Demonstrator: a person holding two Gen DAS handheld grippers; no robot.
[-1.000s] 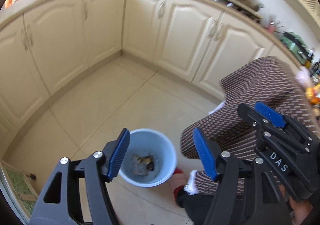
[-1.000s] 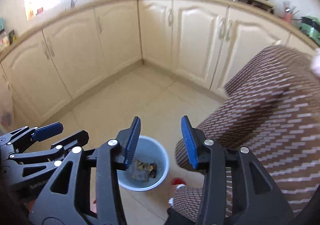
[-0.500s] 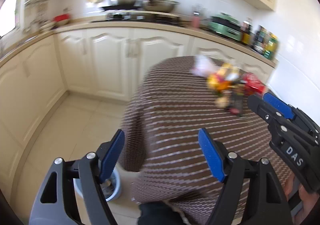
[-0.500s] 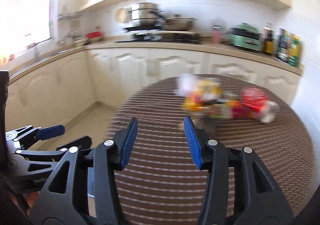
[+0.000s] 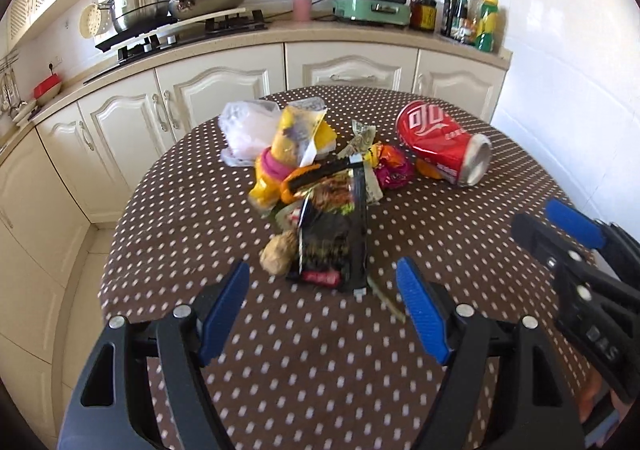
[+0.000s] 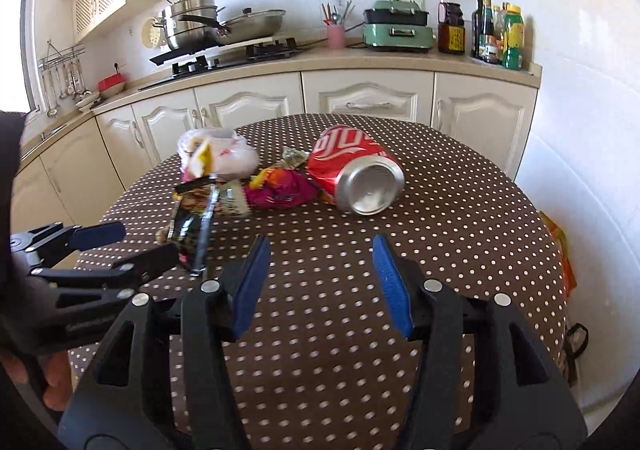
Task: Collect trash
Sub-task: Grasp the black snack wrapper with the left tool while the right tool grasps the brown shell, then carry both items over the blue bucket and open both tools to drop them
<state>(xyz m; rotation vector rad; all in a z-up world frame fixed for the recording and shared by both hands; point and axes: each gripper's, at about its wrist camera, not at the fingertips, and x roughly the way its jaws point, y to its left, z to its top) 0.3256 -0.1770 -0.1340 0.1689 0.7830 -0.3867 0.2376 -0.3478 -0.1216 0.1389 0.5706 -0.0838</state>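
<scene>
Trash (image 5: 320, 185) lies heaped toward the far edge of the polka-dot table (image 5: 460, 250), one crushed red can (image 6: 356, 173) on the heap's right side, while the left gripper (image 5: 324, 302) and right gripper (image 6: 320, 282) hover level over the near edge, jaws apart and holding nothing.

Both wrist cameras look forward and slightly down over the table (image 5: 180, 209) toward the counter (image 6: 360, 57). Each view shares the trash pile (image 5: 320, 185), mid-frame, close.
</scene>
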